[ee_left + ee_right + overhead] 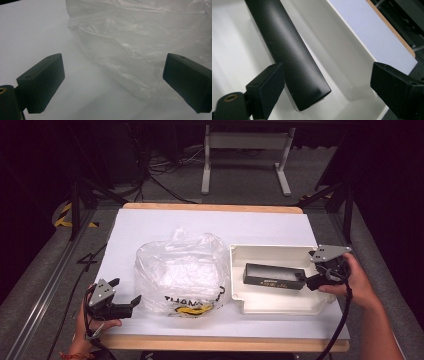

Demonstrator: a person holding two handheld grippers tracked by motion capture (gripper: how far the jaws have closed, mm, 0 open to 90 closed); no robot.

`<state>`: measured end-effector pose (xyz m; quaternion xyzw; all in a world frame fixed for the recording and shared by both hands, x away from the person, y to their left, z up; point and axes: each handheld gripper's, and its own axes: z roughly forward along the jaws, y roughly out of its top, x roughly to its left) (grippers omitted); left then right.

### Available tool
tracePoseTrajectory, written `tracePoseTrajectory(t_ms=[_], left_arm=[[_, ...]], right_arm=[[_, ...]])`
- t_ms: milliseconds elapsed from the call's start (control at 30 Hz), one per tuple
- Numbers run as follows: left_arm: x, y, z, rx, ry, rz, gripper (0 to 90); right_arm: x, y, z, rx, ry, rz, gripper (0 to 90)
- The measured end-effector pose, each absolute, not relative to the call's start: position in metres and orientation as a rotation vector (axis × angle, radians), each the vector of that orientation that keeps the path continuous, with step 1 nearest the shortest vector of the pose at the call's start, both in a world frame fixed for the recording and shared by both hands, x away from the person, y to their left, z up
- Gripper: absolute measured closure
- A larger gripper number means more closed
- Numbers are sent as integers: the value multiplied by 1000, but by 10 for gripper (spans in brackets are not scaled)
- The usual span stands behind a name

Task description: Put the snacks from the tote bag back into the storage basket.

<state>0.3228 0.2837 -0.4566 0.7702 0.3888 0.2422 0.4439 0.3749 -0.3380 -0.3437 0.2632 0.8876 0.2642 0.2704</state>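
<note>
Nearest the camera, along the near edge of the white-covered table point(150, 227), the left gripper point(127, 303) is held low with its jaws spread wide and nothing between them; in the left gripper view its fingertips point(41, 83) are seen flanking, but not touching, the crumpled clear plastic bag point(180, 272) that lies just to its right. To the right of the bag, a shallow white tray point(240, 255) is set, and within it a long black box point(275, 276) is laid flat, running left to right. At the right end of this box the right gripper point(306, 281) is positioned, jaws released: in the right gripper view one pad point(268, 86) is seen just beside the box's side while the other stands well apart over the tray's far wall, so no grasp is exerted. The step in hand is judged to be the release of the box into the tray. For this to be done well, the jaws should be kept fully apart and the gripper drawn back along the box's long axis, so that the near pad is not dragged against the box and the box is not skewed or lifted; the tray's rim should be cleared before any sideways movement is made.
</note>
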Motion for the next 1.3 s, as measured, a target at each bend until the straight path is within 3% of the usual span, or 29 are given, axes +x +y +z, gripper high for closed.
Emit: tracePoseTrajectory(t_ms=[433, 1300], left_arm=[[322, 284, -457, 1909, 965, 599, 47], [322, 283, -457, 1912, 963, 598, 48]], right_arm=[[354, -357, -346, 911, 2243, 857, 90], [312, -372, -377, 1012, 2116, 902, 54]])
